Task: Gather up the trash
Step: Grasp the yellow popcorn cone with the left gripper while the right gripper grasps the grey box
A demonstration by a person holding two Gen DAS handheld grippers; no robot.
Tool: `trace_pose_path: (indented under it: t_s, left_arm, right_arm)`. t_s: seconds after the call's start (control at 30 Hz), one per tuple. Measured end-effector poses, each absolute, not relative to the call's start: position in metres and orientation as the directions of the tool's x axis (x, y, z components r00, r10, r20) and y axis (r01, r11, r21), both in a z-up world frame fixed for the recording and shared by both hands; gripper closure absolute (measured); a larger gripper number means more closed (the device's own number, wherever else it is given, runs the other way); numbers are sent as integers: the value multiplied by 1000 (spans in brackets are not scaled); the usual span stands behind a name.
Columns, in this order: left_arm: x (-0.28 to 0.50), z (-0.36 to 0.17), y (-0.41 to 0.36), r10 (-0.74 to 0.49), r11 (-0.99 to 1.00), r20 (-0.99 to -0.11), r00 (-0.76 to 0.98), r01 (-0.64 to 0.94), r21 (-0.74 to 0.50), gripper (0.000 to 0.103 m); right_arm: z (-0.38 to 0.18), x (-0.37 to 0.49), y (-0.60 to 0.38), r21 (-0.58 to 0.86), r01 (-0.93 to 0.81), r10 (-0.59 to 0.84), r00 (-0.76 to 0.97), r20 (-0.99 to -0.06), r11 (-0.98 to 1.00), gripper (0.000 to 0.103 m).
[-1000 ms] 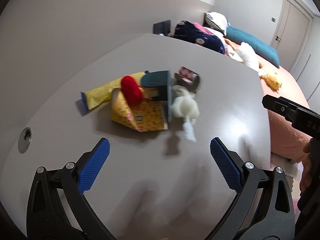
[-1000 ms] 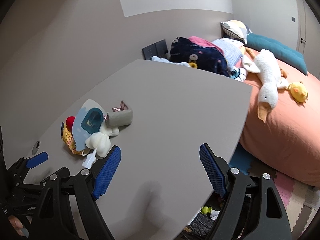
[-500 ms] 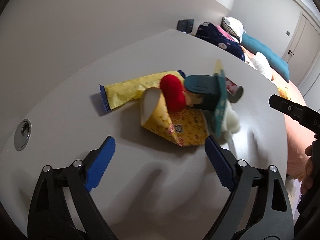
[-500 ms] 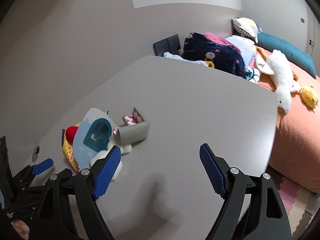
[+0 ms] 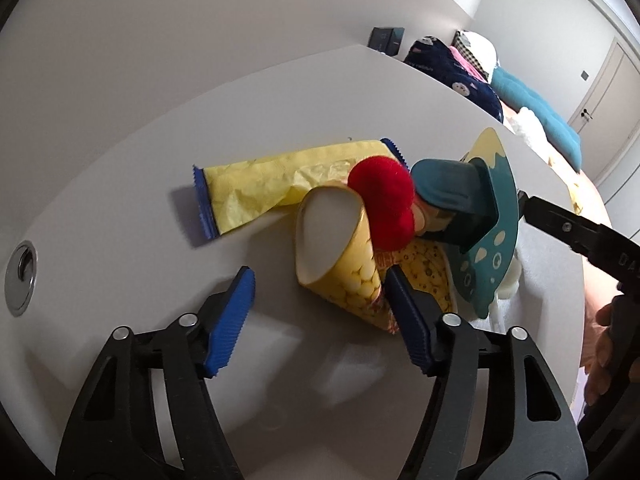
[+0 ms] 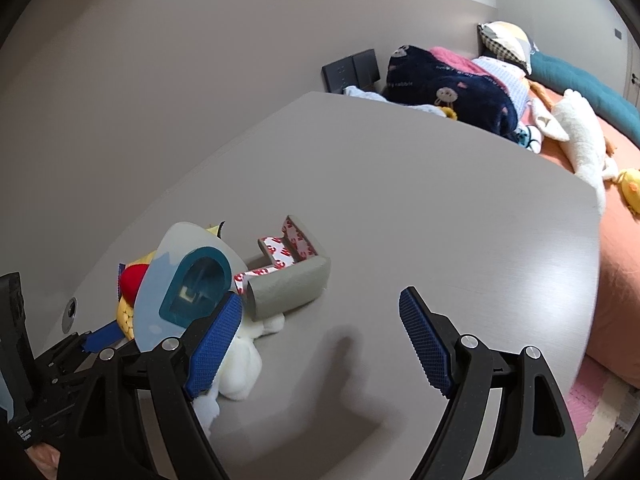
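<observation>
Left gripper (image 5: 320, 308) is spread wide, low over the grey table (image 5: 120, 208), with nothing between its pads. Its right finger (image 5: 408, 320) sits at the lower edge of the yellow popcorn cone (image 5: 344, 264); whether it actually touches the cone cannot be told from this view.

The trash lies in one heap on the left part of the table, near the wall side. The cone lies on its side, open mouth toward the left and slightly up, tip toward the lower right. Behind it the yellow wrapper (image 5: 256, 184) lies flat, long axis running left to right, blue serrated ends at each side. A red pompom (image 5: 384, 204) rests on top of the cone and wrapper. Right of it stands the teal blister card (image 5: 488, 216), on edge and tilted.

Right gripper (image 6: 320, 336) is also spread, empty, above the table. Just beyond its left finger lie the grey corner guard (image 6: 292, 284), with red-printed tape backing, and a white fluffy wad (image 6: 240, 368).

A bed (image 6: 616, 280) adjoins the far table edge.
</observation>
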State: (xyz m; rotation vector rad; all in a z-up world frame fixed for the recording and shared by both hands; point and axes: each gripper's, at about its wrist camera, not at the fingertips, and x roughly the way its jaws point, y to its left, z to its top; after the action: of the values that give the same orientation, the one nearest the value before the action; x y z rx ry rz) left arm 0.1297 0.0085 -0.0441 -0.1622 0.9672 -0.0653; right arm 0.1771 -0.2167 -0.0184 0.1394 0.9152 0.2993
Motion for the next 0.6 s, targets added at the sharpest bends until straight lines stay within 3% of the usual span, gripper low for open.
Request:
trace_pose_path:
  t_s: [0.23, 0.3, 0.4, 0.43, 0.5, 0.6]
  left_arm:
    - [137, -44, 8, -127, 987, -813, 568, -13, -162, 38]
    - [137, -44, 7, -141, 986, -808, 572, 7, -167, 43]
    - [138, -44, 6, -169, 982, -802, 574, 27, -187, 58]
    - [137, -44, 5, -171, 982, -801, 574, 29, -189, 58]
    - [137, -43, 4, -166, 982, -797, 581, 27, -186, 60]
    - [136, -41, 7, -161, 981, -785, 598, 9, -194, 64]
  right_arm:
    - [-28, 192, -206, 264, -189, 325, 555, -766, 946, 22]
    - [-31, 196, -205, 264, -182, 320, 553, -769, 947, 22]
    - [-34, 200, -205, 277, -174, 326, 554, -766, 945, 22]
    - [-34, 201, -205, 281, -169, 327, 555, -765, 945, 24]
    - [-36, 203, -206, 303, -172, 347, 545, -763, 937, 43]
    - [-39, 204, -206, 318, -173, 360, 535, -764, 932, 52]
